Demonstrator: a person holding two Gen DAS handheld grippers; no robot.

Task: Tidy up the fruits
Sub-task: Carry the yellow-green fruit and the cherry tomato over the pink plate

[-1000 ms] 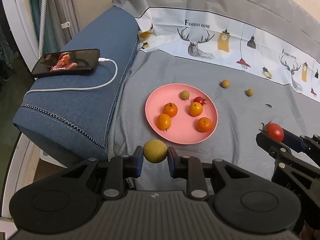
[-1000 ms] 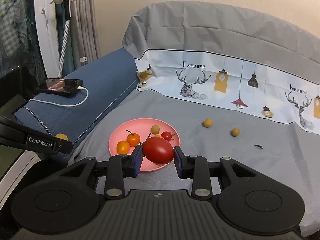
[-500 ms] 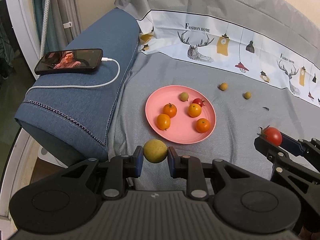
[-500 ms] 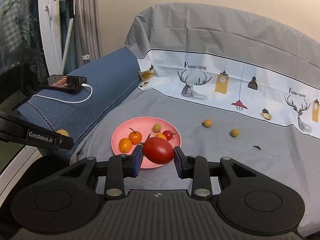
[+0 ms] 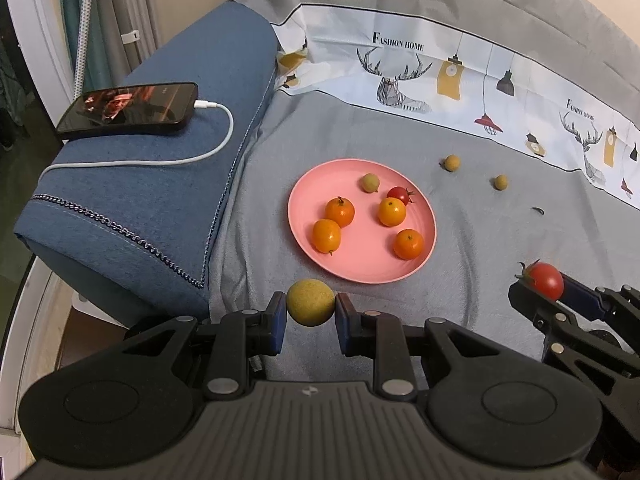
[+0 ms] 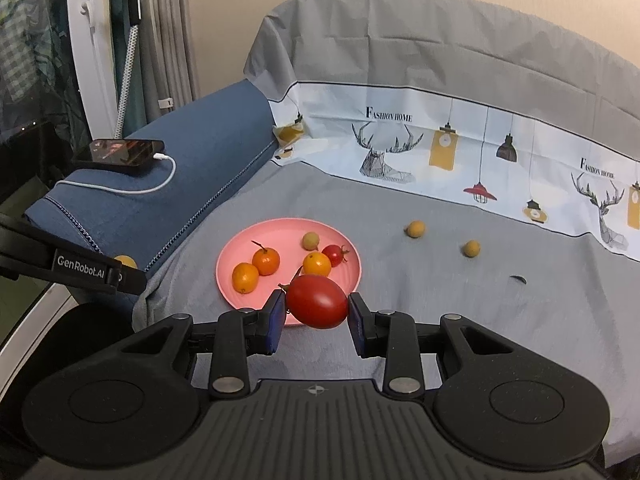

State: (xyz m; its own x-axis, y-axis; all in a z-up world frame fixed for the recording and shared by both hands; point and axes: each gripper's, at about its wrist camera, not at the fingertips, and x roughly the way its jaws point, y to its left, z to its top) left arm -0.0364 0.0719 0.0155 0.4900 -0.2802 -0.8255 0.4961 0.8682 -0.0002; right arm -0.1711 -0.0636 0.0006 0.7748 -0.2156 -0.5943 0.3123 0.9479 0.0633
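Note:
A pink plate (image 5: 308, 204) (image 6: 232, 258) lies on the grey sofa cover and holds several small oranges, a greenish fruit and a cherry tomato. My left gripper (image 5: 310, 312) is shut on a yellow-green round fruit (image 5: 310, 302), held just in front of the plate's near rim. My right gripper (image 6: 317, 312) is shut on a red tomato (image 6: 317, 300), held before the plate's near right edge; it also shows in the left wrist view (image 5: 544, 280). Two small yellow fruits (image 5: 452, 162) (image 5: 500, 181) lie on the cover right of the plate.
A blue armrest (image 5: 160, 184) at left carries a phone (image 5: 128, 110) on a white charging cable. A small dark scrap (image 5: 537, 211) lies on the cover at right. The patterned backrest cloth (image 5: 460, 76) rises behind.
Both grippers have drawn back and up a little with their fruits still held; the plate sits slightly farther off in both views.

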